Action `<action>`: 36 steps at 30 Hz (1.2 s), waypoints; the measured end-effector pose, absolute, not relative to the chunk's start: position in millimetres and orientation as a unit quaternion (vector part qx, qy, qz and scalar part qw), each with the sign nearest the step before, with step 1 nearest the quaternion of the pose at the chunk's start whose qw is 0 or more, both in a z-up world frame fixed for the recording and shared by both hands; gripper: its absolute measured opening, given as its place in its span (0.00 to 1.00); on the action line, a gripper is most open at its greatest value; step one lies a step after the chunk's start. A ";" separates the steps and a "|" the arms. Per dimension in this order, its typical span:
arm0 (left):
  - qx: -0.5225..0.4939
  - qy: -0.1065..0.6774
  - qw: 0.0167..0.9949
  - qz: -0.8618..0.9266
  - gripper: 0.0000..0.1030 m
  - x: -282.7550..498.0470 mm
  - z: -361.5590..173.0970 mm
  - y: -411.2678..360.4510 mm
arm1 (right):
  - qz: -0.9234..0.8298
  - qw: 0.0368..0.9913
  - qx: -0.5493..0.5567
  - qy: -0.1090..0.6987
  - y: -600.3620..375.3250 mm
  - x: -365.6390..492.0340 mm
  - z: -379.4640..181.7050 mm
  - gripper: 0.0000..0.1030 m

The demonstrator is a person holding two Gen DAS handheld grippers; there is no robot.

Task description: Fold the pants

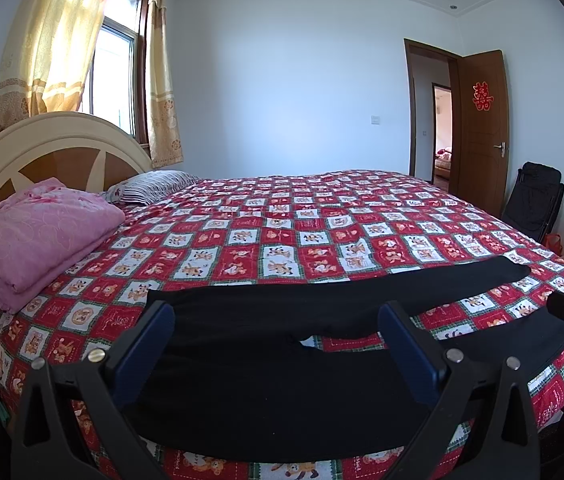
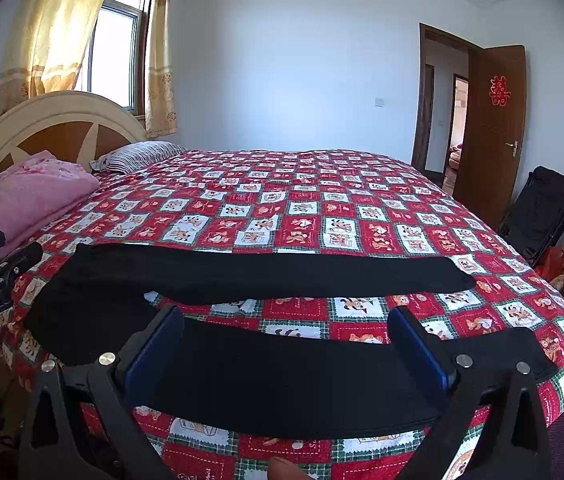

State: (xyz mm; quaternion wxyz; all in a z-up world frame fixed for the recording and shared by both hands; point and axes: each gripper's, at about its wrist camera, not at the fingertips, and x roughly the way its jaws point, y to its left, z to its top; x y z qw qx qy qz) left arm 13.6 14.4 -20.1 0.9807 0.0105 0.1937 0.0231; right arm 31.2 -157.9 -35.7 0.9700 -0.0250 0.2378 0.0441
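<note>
The bed fills most of both views, covered by a red and white patchwork quilt with cartoon panels. Its near edge is cut off at the bottom of each frame and its far corners are bent by the fisheye lens. A cream and brown headboard stands at the left, partly hidden behind a folded pink blanket. A striped pillow lies beyond the blanket, its near end hidden. A brown door stands open at the right; the room past it is too small to make out. A black folding chair leans by the wall, its base hidden behind the bed.

The black pants lie flat along the near edge of the bed, waist toward the left, the two legs spread apart toward the right with a wedge of quilt showing between them. The fabric is uniformly dark; seams and waistband detail cannot be made out.

The left gripper has its jaws set wide, holding nothing. It stands over the waist and crotch region, the pants passing beneath both fingers; contact with the cloth cannot be confirmed. The right gripper is likewise spread wide and empty, positioned over the nearer leg, whose cuff end lies just right of the right finger. Each gripper appears at the edge of the other's view, only partly shown. A fingertip shows at the bottom edge of the right view, mostly cut off.
</note>
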 end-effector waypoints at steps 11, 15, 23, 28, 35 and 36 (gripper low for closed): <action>0.008 0.197 0.980 0.024 1.00 14.3 -24.4 15.2 | 0.044 0.969 -0.026 0.240 -156.5 33.0 -38.4 0.99; 0.009 0.197 0.980 0.024 1.00 14.7 -23.6 15.0 | 0.044 0.969 -0.027 0.242 -156.4 33.6 -39.8 0.99; 0.008 0.199 0.980 0.023 1.00 15.1 -25.8 15.5 | 0.044 0.968 -0.028 0.244 -156.9 34.8 -42.3 0.99; 0.009 0.202 0.979 0.023 1.00 16.5 -26.5 14.9 | 0.045 0.968 -0.029 0.246 -157.3 36.0 -44.9 0.99; 0.007 0.211 0.977 0.023 1.00 21.3 -31.3 15.6 | 0.048 0.966 -0.032 0.252 -155.5 38.8 -48.8 0.99; 0.006 0.213 0.977 0.022 1.00 23.4 -32.4 16.8 | 0.049 0.966 -0.031 0.253 -155.4 39.1 -49.4 0.99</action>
